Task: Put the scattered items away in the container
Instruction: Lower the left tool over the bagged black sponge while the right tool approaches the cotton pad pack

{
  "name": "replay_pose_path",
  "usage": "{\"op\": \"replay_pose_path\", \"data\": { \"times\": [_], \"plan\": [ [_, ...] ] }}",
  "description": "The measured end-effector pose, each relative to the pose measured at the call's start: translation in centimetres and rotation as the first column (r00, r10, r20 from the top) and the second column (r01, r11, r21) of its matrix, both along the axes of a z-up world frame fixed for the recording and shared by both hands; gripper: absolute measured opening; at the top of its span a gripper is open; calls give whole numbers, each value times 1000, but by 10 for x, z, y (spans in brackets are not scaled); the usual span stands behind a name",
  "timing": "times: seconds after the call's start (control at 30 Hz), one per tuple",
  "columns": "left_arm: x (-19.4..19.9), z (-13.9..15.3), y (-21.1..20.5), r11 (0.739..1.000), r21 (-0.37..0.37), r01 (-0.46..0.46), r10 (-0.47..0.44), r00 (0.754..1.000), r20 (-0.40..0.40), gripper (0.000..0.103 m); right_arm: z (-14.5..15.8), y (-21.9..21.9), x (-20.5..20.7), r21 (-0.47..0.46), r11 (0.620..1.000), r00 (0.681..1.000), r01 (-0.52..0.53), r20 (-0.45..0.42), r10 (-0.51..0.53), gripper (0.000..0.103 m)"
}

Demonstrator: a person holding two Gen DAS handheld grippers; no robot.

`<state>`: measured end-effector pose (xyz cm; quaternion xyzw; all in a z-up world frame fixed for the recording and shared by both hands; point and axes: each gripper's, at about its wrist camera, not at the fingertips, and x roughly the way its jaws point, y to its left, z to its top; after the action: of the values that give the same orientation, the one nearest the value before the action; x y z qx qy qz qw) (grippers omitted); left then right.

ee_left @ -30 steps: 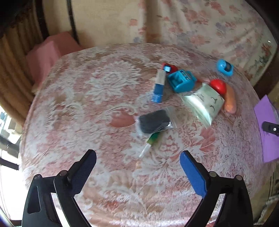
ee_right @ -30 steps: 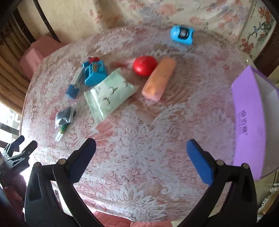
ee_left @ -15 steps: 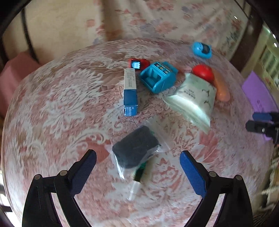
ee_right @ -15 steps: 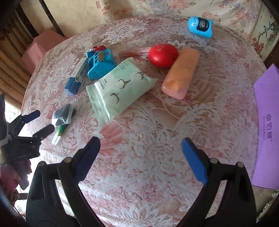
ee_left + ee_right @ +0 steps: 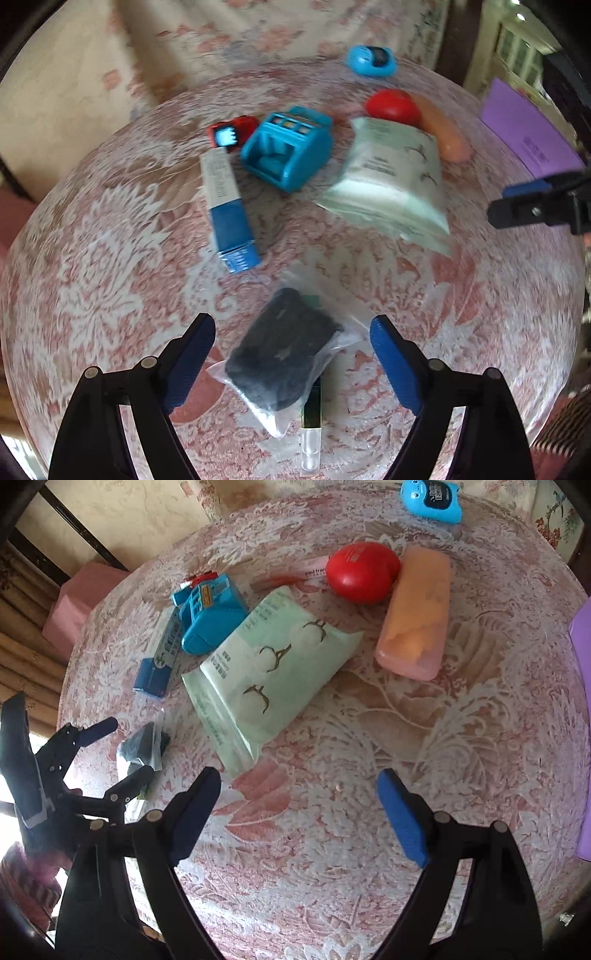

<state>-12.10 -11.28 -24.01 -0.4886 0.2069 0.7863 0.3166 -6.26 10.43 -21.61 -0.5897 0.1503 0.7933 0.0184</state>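
Within the last second the left gripper [image 5: 291,339] had closed in on the bagged black item [image 5: 282,360], jaws spread on either side, not yet clamping. The right gripper [image 5: 297,805] hung open, empty. The purple container [image 5: 528,136] waited far right.

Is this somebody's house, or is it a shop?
Probably somebody's house, a living or dining room. A round table wears a pink lace cloth, floral fabric hangs behind it, and household bits like a tissue pack lie scattered on the table.
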Motion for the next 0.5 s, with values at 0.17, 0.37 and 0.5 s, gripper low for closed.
{"op": "replay_pose_path", "data": {
  "times": [0.17,0.37,0.5],
  "plan": [
    [-6,-12,2,999,-46,13,-12,1000,9,71,-2,-4,-9,10,1000,1000,-4,-3,4,88],
    [-24,-15,-14,995,-38,-92,93,995,19,68,-11,-5,-21,-24,999,999,32,11,-32,87],
    [-33,-13,-33,985,0,-171,170,984,58,68,-21,-6,-28,-51,997,997,65,38,-64,87]
  ]
}}
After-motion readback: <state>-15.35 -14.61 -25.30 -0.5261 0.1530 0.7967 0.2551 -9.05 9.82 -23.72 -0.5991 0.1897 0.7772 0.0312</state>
